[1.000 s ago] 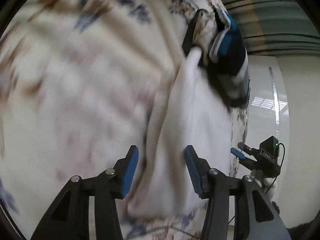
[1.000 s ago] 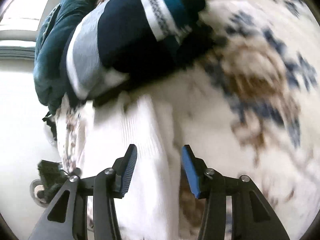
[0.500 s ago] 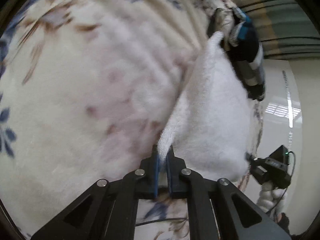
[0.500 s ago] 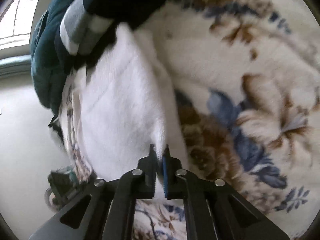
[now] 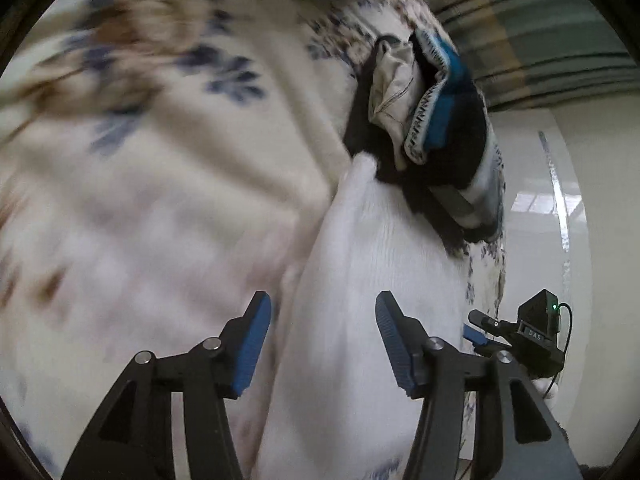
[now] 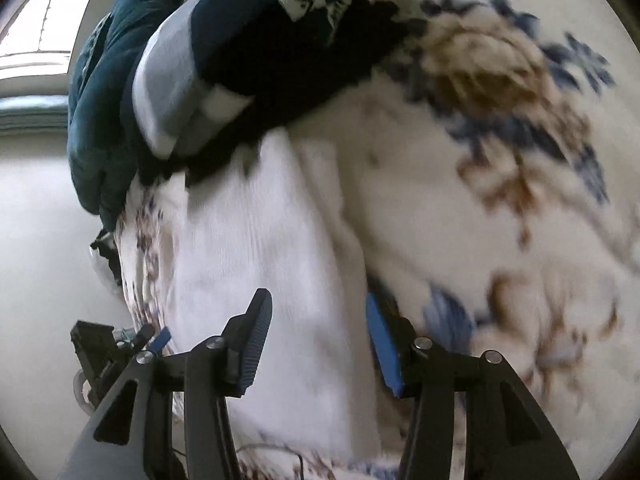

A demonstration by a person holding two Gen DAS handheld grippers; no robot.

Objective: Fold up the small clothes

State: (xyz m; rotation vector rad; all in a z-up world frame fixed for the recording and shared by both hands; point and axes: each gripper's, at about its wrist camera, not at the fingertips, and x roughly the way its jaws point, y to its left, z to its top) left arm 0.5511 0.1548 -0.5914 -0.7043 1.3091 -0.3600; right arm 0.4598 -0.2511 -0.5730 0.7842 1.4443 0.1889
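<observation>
Soft daylight enters from a bright window (image 6: 38, 20) at 10 o'clock in the right view. The cream fleece blanket with blue and brown flowers (image 5: 132, 184) is motion-blurred. Fisheye edges bend and darken; the glossy white floor (image 5: 536, 204) shows glare.

The only lettering that can be made out is on the right gripper (image 5: 478, 334), seen at the lower right of the left wrist view: a small panel on the front of its black camera housing (image 5: 538, 330) carries pale characters that look like "DAS", though they are small and the reading is uncertain. A green light glows at the top corner of that housing, with no text beside it. The knitted garment (image 6: 256, 36) has a white band with a dark zigzag pattern, which is ornament and not writing. Nothing else in either view can be read.
</observation>
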